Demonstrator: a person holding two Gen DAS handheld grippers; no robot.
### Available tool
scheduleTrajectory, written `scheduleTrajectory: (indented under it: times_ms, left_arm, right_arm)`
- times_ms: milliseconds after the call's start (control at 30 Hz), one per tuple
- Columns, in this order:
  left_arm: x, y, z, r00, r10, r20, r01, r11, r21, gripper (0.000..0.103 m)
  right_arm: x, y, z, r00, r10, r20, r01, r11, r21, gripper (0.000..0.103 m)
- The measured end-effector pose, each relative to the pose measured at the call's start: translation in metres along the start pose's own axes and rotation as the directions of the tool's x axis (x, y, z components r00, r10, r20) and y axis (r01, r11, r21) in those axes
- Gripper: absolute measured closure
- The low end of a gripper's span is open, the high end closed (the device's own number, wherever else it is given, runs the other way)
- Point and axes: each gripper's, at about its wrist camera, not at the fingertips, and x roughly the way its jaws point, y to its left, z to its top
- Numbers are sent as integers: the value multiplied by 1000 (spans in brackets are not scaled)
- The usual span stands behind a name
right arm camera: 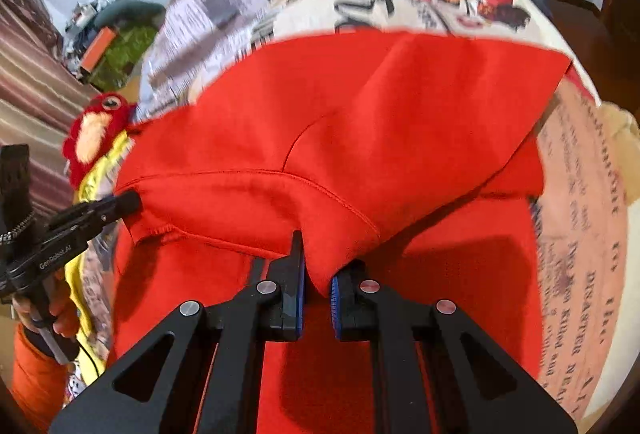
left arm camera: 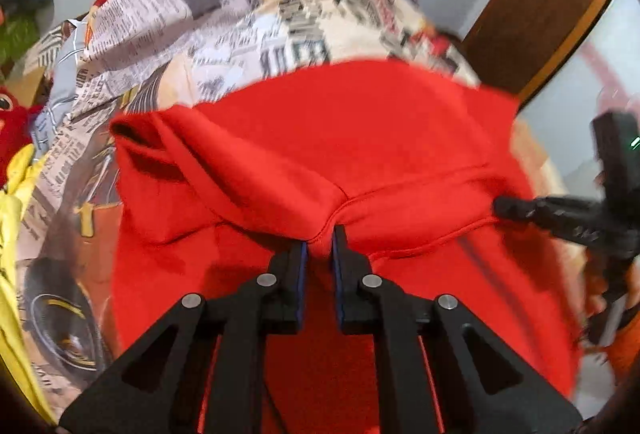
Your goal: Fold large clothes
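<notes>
A large red garment (left arm camera: 360, 137) lies on a bed covered by a newspaper-print sheet (left arm camera: 192, 21). My left gripper (left arm camera: 319, 246) is shut on a folded red edge and holds it up over the lower layer. My right gripper (right arm camera: 317, 276) is shut on another part of the same raised fold of the red garment (right arm camera: 360, 121). The right gripper shows at the right edge of the left wrist view (left arm camera: 504, 207), touching the fold. The left gripper shows at the left of the right wrist view (right arm camera: 128, 202), also at the fold's edge.
A red plush toy (right arm camera: 96, 131) and yellow cloth (left arm camera: 12, 218) lie at the bed's left side. A brown wooden post (left arm camera: 540, 17) stands at the right. Clutter with a green item (right arm camera: 120, 53) sits at the far left by a striped curtain (right arm camera: 32, 93).
</notes>
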Motion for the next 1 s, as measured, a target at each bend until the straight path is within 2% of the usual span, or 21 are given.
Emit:
scheduleTrajectory:
  times_ms: [67,167,233,300,367,500,700,767,833,900,1000]
  left_arm:
    - [11,4,-4,999,32,-22,-32,999,12,87]
    - [13,11,-10,999,30,-17,-30,1000,-4,81]
    - [9,16,-12,999,34,-15,-34,999,-14,70]
    - [2,25,-13,1000,16,-13,-16,999,-32,67]
    - [-5,32,-13,1000,20,-13,-21,999,-40,67]
    - [-30,49,-5,996,77,35,-76,997,-32,67]
    - [-47,81,25,985,141,98,-134,988,-78,67]
    - [-45,89,36,981,159,115,-150,985,-84,65]
    - [-35,98,46,975,191,118,-180,979,-99,52]
    - [-19,110,54,973,206,105,-191,972,-134,52]
    - [6,132,62,984,171,51,-155,962,-225,52]
  right_arm:
    - [4,0,-3,1000,-15,-8,15,1000,1,91]
    - [-1,0,-4,1000,-14,-10,15,1000,5,86]
    - [-7,-2,-5,1000,-20,-14,20,1000,7,85]
    - [-17,-4,-4,999,-37,-4,37,999,-12,85]
    - [-23,-4,-6,997,-74,14,74,997,-36,85]
    - [-42,0,-4,980,-179,92,189,976,-111,85]
    - [-53,-5,18,968,-186,166,205,973,-104,81]
    - [-49,-7,28,965,-188,183,205,975,-81,77]
    - [-44,-6,37,963,-189,190,205,976,-69,75]
    - [-36,-6,46,964,-185,191,201,977,-67,74]
    - [-25,-8,55,964,-191,185,206,976,-68,69]
